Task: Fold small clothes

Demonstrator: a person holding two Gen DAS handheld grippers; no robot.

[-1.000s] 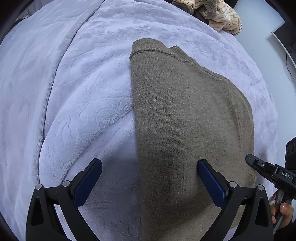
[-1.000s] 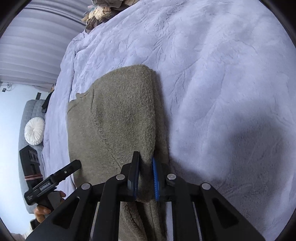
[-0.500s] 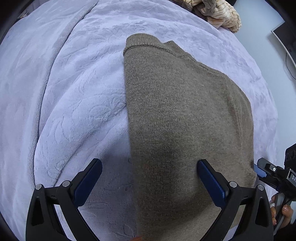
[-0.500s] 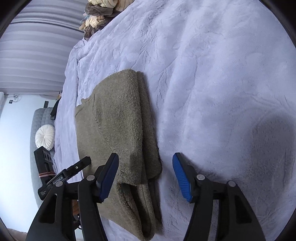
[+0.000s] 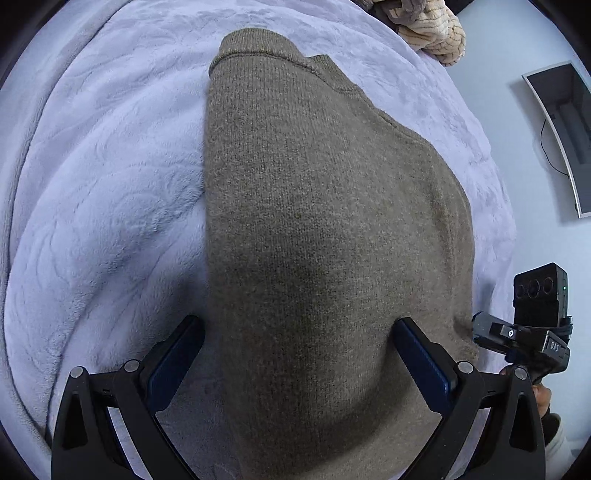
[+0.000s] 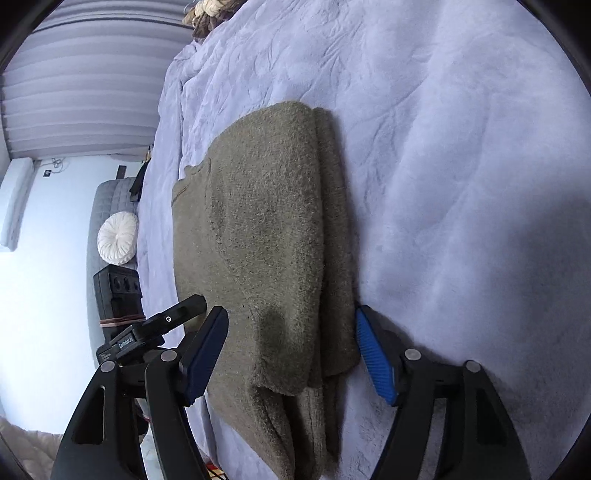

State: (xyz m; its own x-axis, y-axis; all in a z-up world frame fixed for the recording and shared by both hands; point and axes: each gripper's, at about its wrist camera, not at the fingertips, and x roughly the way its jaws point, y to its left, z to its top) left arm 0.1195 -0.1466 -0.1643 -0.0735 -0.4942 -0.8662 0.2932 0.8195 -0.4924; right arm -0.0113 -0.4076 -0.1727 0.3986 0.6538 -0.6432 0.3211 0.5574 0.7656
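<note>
Two grippers straddle one brown sweater (image 5: 325, 229) on the bed (image 5: 110, 184): my left gripper (image 5: 295, 354) is spread, gripping nothing, and my right gripper (image 6: 291, 350) is opening, its pads clear of the cloth between them. Its side at three o'clock looks folded in, so I judge the crosswise fold remains. Farther off, at twelve o'clock, one heap of clothes (image 5: 432, 29) waits.

Lavender plush blanket (image 6: 461, 155) over bed; pale walls; pleated blinds (image 6: 74, 92); grey sofa (image 6: 110, 199), white round cushion (image 6: 117, 238)
</note>
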